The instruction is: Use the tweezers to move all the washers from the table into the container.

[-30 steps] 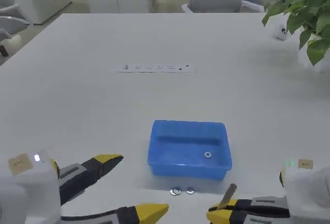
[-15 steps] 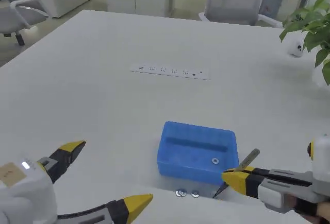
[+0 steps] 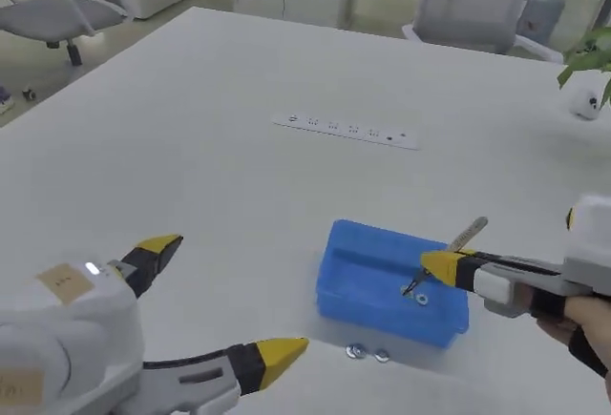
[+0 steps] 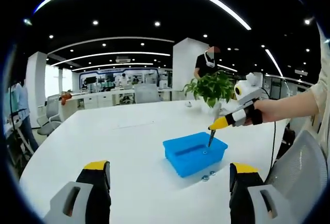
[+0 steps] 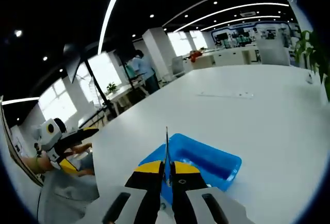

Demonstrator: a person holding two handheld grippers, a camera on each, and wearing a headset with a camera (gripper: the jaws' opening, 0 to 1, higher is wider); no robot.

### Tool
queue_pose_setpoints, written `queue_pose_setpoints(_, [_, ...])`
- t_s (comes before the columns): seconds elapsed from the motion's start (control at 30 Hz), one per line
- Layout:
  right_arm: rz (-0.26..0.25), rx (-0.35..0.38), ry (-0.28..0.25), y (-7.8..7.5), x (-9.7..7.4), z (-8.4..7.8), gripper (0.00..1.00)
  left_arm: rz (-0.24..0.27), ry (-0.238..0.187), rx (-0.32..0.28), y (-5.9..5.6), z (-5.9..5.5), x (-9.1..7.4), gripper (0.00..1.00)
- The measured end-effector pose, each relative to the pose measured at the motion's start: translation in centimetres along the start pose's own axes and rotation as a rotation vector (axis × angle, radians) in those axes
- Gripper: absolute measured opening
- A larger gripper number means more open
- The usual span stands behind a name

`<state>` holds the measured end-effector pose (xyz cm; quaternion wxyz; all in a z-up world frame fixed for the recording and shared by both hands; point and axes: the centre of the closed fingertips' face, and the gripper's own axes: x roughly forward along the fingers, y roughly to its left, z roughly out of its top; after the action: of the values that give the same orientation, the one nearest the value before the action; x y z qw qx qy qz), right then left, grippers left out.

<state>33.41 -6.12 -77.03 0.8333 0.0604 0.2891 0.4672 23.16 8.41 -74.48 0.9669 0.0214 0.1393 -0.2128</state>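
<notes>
Two washers [image 3: 355, 350], small flat metal rings, lie side by side on the table [image 3: 191, 148], just before the near wall of the container [image 3: 377, 267]. A third washer [image 3: 421, 299] lies on the container's floor, near its right end. The container is a shallow, rectangular blue plastic tray with rounded corners.

The tweezers [image 3: 458, 240], thin and of grey metal, slant down into the container, their pointed tip just beside the washer inside; whether it touches the washer I cannot tell. The right gripper [image 3: 441, 267] has its yellow-tipped black jaws pressed together on the tweezers' shaft, which in the right gripper view rises as a narrow blade [image 5: 166, 144] between the tips over the blue tray [image 5: 219, 165].

The left gripper [image 3: 218, 300] hangs low and to the left over the table, well apart from the container, its two jaws spread wide with nothing between them.

The table is smooth, matt and white. A long flat white socket strip [image 3: 348, 131] lies farther back on it. A leafy green plant [image 4: 209, 87] stands beyond the container in the left gripper view.
</notes>
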Motion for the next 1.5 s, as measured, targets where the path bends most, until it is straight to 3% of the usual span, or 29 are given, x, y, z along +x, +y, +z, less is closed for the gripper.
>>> queue_pose_setpoints(0.17, [-0.049,0.017,0.049,-2.3,1.5,-1.1,0.03,0.006,0.007,0.001,0.2,-0.2,0.0,0.96])
queue_pose_setpoints(0.3, [-0.069,-0.016,0.078,-3.2,2.1,-1.6,0.03,0.013,0.007,0.008,0.3,-0.2,0.0,0.96])
queue_pose_setpoints(0.37, [-0.062,-0.088,0.106,-3.3,2.5,-1.9,0.03,0.012,0.008,0.005,0.3,-0.2,0.0,0.96])
queue_pose_setpoints(0.5, [-0.068,-0.131,0.142,-3.3,3.2,-2.6,0.03,0.012,0.010,0.004,0.3,-0.3,0.0,0.96])
queue_pose_setpoints(1.0, [-0.073,-0.188,0.123,-3.5,2.7,-2.2,0.03,0.010,0.019,0.007,0.3,-0.5,0.1,0.95])
queue_pose_setpoints(1.27, [0.004,-0.222,0.016,0.9,0.3,-0.1,0.03,0.007,0.013,0.000,0.3,-0.4,0.1,0.95])
queue_pose_setpoints(1.37, [0.050,-0.215,-0.009,2.8,-0.5,-0.2,0.03,0.005,0.017,-0.002,0.2,-0.5,0.1,0.95])
queue_pose_setpoints(1.5, [0.088,-0.226,0.005,4.4,-0.8,-1.2,0.03,0.000,0.021,-0.002,0.1,-0.5,0.1,0.95])
